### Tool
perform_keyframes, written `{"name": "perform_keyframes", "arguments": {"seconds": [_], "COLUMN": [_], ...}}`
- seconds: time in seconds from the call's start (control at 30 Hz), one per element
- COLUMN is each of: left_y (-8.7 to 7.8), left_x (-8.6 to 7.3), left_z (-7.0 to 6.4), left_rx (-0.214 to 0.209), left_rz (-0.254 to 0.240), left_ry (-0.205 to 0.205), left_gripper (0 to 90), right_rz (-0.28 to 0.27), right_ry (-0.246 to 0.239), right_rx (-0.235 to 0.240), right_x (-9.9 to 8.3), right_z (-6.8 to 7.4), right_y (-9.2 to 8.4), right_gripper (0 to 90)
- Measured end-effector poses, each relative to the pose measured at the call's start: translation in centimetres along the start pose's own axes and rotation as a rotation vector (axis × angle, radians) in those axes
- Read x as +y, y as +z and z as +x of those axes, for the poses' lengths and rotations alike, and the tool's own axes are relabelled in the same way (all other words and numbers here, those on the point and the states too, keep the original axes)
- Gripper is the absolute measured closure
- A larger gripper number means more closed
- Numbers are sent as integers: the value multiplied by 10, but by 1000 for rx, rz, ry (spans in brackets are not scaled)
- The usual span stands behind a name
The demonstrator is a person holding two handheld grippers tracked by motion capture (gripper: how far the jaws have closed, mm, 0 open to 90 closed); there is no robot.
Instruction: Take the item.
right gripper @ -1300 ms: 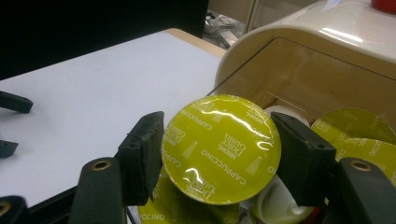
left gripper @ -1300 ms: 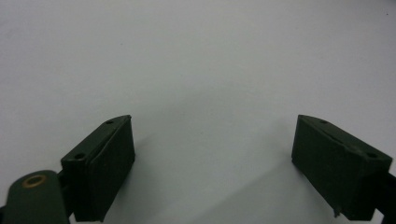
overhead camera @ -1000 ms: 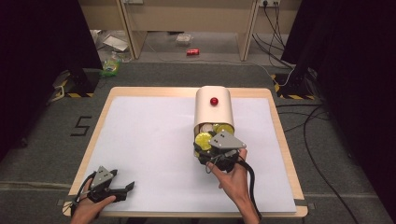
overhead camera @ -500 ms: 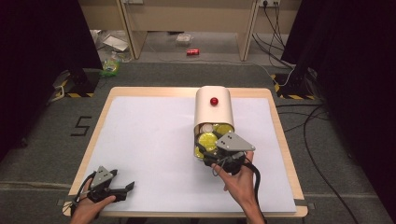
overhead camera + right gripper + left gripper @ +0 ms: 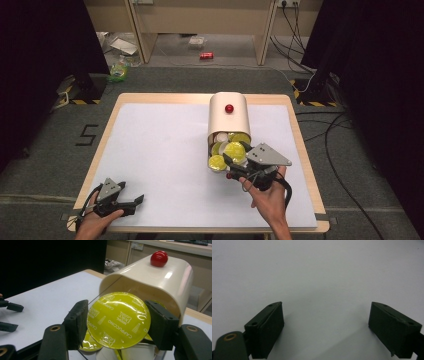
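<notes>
A cream container (image 5: 229,116) with a red knob (image 5: 229,108) lies on the white table (image 5: 155,150), its open end toward me, with several yellow-lidded coffee capsules (image 5: 217,162) in its mouth. My right gripper (image 5: 235,159) is shut on one yellow capsule (image 5: 118,319), lid facing the camera, just in front of the container (image 5: 150,282). Both pads (image 5: 77,323) press the capsule's rim. My left gripper (image 5: 135,202) rests at the table's near left corner, its jaws open over bare table in the left gripper view (image 5: 325,327).
A dispenser knob (image 5: 159,258) tops the container. The table's right edge (image 5: 305,165) runs close to my right hand. Beyond the table lie a red can (image 5: 206,55), cables (image 5: 345,150) and litter (image 5: 120,70) on the floor.
My right gripper has drawn back toward me and slightly right with the yellow capsule, out of the container's mouth. The left gripper has stayed put.
</notes>
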State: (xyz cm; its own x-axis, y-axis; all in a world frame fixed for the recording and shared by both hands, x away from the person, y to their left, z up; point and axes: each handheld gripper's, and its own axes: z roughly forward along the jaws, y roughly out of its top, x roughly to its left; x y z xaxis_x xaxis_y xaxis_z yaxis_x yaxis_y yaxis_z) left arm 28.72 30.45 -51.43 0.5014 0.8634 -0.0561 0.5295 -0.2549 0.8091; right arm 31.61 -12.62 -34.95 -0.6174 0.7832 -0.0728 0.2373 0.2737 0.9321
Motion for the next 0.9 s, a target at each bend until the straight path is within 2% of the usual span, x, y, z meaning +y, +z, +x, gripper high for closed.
{"name": "perform_keyframes", "arguments": {"seconds": [0.33,0.9], "left_y": [0,0], "left_x": [0,0], "left_z": [0,0], "left_rx": [1,1], "left_rz": [0,-1], "left_ry": [1,1], "left_gripper": [125,125], "right_rz": [-13,-22], "right_ry": [24,76], "right_rx": [-43,-125], "right_x": [-4,-12], "right_z": [-16,-45], "right_y": [-18,-33], "right_gripper": [388,388]}}
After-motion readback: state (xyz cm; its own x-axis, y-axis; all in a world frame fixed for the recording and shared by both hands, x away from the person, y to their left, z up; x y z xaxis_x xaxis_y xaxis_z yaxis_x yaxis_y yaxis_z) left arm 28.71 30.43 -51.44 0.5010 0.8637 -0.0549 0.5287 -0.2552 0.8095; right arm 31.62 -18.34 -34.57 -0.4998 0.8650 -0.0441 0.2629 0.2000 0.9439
